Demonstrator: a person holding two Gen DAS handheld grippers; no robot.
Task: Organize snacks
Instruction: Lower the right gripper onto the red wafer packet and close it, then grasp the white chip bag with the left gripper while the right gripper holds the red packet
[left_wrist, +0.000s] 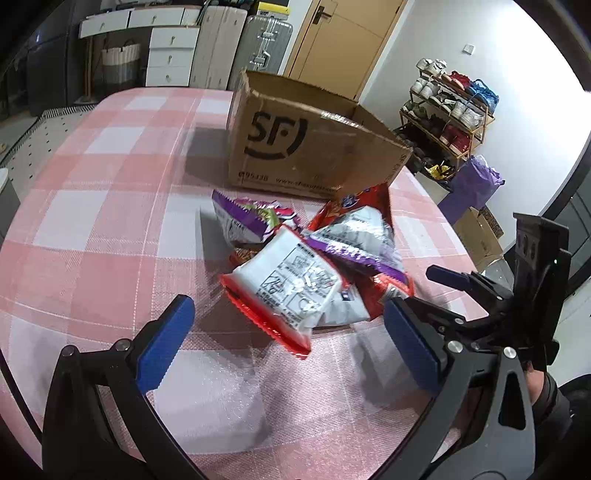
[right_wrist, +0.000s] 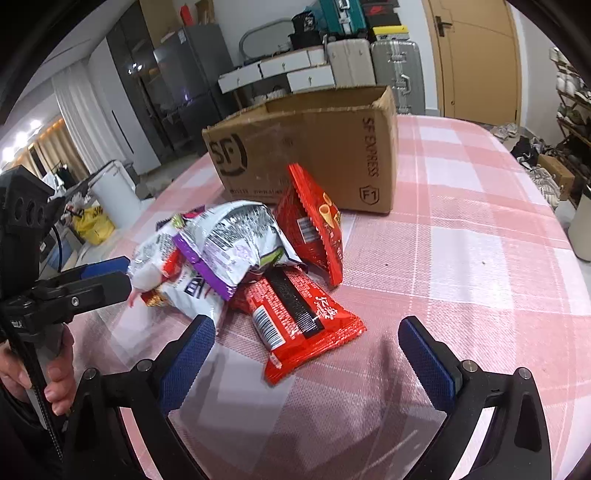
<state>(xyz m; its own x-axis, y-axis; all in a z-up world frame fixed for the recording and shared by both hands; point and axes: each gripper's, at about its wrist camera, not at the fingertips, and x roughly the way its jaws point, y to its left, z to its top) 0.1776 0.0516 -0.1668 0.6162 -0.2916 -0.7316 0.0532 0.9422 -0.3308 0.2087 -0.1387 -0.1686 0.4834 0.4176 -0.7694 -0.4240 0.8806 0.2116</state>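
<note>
A heap of snack packets lies on the pink checked tablecloth (left_wrist: 92, 229) in front of an open SF cardboard box (left_wrist: 306, 147). In the left wrist view a white packet with red edges (left_wrist: 288, 288) lies nearest, with purple-trimmed packets (left_wrist: 243, 218) and a red packet (left_wrist: 369, 203) behind. My left gripper (left_wrist: 284, 339) is open and empty, just short of the white packet. In the right wrist view a red noodle packet (right_wrist: 303, 325) lies nearest, beside a purple and white packet (right_wrist: 232, 240) and a red cone-snack packet (right_wrist: 314, 225) leaning by the box (right_wrist: 314, 155). My right gripper (right_wrist: 306, 354) is open and empty above the red noodle packet's near end.
The other gripper (left_wrist: 461, 280) shows at the right of the left wrist view. A shoe rack (left_wrist: 447, 114) and a purple bag (left_wrist: 472, 184) stand beyond the table's right edge. Suitcases (right_wrist: 391, 70) and a door (right_wrist: 476, 55) stand behind the table. A white bin (right_wrist: 114, 192) stands to the left.
</note>
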